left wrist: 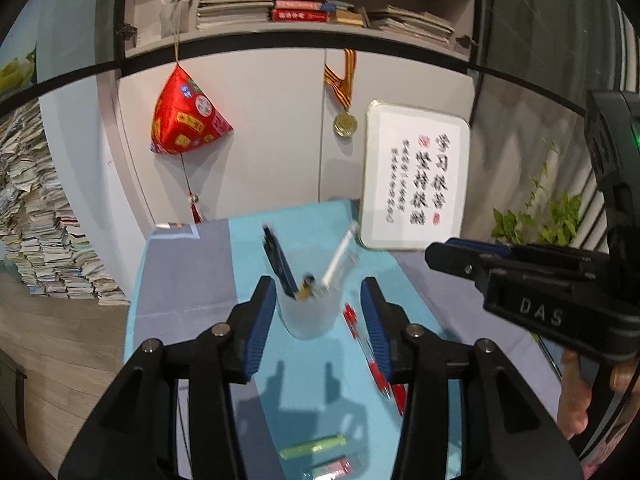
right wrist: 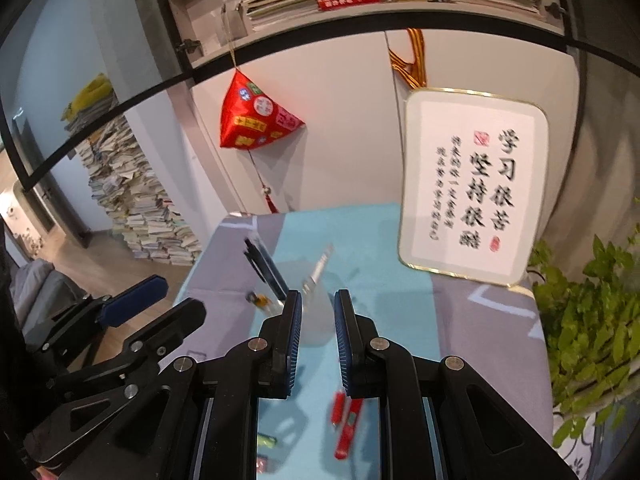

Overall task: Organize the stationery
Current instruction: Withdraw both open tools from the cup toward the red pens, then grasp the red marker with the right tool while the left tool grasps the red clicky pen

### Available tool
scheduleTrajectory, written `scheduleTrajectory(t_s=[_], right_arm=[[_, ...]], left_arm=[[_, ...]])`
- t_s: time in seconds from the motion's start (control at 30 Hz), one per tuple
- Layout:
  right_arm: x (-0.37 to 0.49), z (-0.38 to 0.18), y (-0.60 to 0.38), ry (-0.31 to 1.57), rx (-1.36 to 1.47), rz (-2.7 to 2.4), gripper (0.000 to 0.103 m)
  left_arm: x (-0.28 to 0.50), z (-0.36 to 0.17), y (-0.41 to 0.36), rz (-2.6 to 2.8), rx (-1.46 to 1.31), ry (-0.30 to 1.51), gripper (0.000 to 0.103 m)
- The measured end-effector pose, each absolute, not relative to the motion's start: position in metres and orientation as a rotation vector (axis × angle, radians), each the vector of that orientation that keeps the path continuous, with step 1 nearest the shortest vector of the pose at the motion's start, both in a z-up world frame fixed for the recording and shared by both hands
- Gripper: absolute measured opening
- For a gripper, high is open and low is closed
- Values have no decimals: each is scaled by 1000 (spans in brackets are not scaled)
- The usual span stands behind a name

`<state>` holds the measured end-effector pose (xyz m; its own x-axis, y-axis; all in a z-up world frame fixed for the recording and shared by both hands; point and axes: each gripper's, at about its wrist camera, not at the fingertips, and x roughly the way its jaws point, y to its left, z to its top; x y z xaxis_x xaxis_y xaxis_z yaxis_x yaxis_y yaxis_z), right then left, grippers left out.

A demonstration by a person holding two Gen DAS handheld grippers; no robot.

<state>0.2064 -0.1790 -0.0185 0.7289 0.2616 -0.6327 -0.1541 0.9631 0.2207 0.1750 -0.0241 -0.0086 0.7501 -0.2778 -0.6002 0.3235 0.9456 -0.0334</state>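
Note:
A frosted plastic cup (left wrist: 308,314) stands on the blue and grey tablecloth (left wrist: 192,276). It holds dark pens (left wrist: 278,260), a white pen (left wrist: 338,258) and a small brown item. My left gripper (left wrist: 318,320) is open, its blue pads either side of the cup, apart from it. Two red pens (left wrist: 374,364) lie right of the cup. A green item (left wrist: 314,446) and a pink item (left wrist: 332,468) lie near the front. My right gripper (right wrist: 318,340) is open and empty, just behind the cup (right wrist: 316,320). The red pens (right wrist: 346,424) lie below it.
A framed calligraphy board (left wrist: 416,178) leans on the cabinet at the table's back right. A potted plant (right wrist: 592,316) stands at the right edge. A red ornament (left wrist: 186,118) and a medal (left wrist: 345,124) hang on the cabinet. Paper stacks (left wrist: 44,216) pile on the floor left.

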Motion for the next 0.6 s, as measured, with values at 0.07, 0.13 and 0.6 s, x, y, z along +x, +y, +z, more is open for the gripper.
scheduleTrajectory(t_s=[0.07, 0.13, 0.6], right_arm=[[202, -26, -183, 737, 156, 220, 17], [200, -35, -186, 756, 155, 212, 17], [218, -124, -193, 984, 161, 124, 17]], left_arm=[[171, -19, -28, -341, 80, 667, 42], [168, -29, -31, -353, 80, 691, 42], [172, -89, -39, -324, 94, 837, 41]])
